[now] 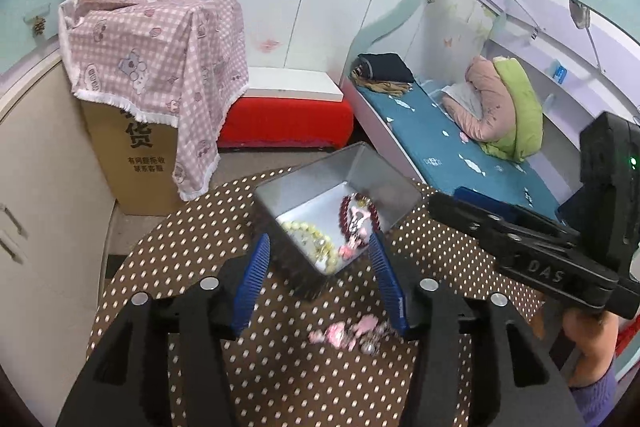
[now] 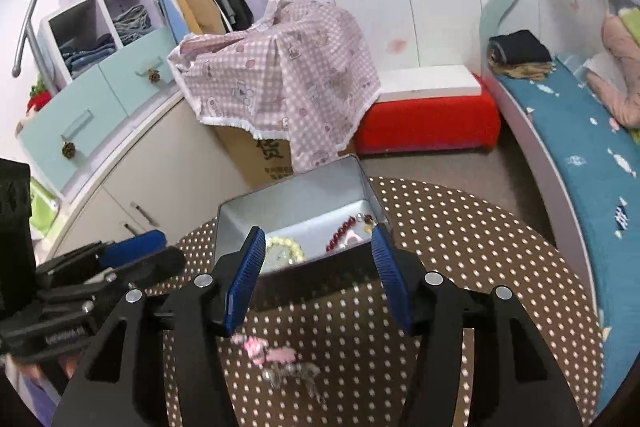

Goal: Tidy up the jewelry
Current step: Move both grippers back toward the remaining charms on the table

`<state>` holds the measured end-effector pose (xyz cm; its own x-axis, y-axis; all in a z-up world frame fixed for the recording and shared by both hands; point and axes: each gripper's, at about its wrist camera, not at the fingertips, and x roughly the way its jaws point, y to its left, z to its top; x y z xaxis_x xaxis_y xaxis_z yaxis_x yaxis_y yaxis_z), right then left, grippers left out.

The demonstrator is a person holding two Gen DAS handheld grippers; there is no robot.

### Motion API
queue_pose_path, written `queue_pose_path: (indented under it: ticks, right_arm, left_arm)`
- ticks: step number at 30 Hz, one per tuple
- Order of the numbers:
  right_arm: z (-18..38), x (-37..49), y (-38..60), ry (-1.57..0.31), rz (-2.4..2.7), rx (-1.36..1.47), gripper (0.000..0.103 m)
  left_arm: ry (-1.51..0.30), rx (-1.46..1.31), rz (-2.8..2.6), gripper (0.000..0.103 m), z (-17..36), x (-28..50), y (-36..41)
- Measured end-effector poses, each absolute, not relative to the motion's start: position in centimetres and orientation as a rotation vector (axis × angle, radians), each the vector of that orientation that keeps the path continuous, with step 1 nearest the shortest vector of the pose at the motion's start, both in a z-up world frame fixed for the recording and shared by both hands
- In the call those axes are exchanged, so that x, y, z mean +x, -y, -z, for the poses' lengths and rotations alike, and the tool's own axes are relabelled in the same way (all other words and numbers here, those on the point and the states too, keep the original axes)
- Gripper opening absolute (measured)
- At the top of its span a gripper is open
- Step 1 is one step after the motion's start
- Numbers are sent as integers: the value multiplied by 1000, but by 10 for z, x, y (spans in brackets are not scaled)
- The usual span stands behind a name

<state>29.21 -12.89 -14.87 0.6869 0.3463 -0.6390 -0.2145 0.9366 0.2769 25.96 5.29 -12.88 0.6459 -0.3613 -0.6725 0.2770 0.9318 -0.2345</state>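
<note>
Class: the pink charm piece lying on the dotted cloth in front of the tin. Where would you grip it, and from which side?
Grip the pink charms, its bulkiest part, rather than the thin silvery part. It lies flat and loose on the cloth, so come from above, probably with one finger on each side of the cluster. Blur hides finer detail.

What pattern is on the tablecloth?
Brown tablecloth with small white dots; clearest in the right wrist view.

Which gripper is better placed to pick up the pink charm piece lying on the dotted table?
Either, marginally the right gripper: the pink charm piece lies just ahead between its open jaws. For the left gripper it sits nearer its right finger. The tin box is close.
</note>
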Motion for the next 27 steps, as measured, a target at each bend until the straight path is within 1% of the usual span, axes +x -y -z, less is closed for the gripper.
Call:
queue_pose_path:
  ticks: [6, 15, 21, 26, 27]
  right_arm:
    - [169, 263, 127, -792, -283, 97, 54]
    - [218, 237, 128, -893, -282, 117, 54]
    - [230, 233, 125, -912, -288, 121, 54]
    - [232, 233, 127, -910, -297, 134, 54]
    - [232, 233, 127, -908, -300, 137, 54]
  left_arm:
    - [-810, -75, 342, 53, 147, 236, -63]
    - [-884, -62, 343, 53, 191, 228, -56]
    - [-927, -23, 360, 53, 212, 234, -43]
    - [-936, 0, 357, 50, 218, 242, -37]
    - [-935, 9, 355, 48, 218, 243, -35]
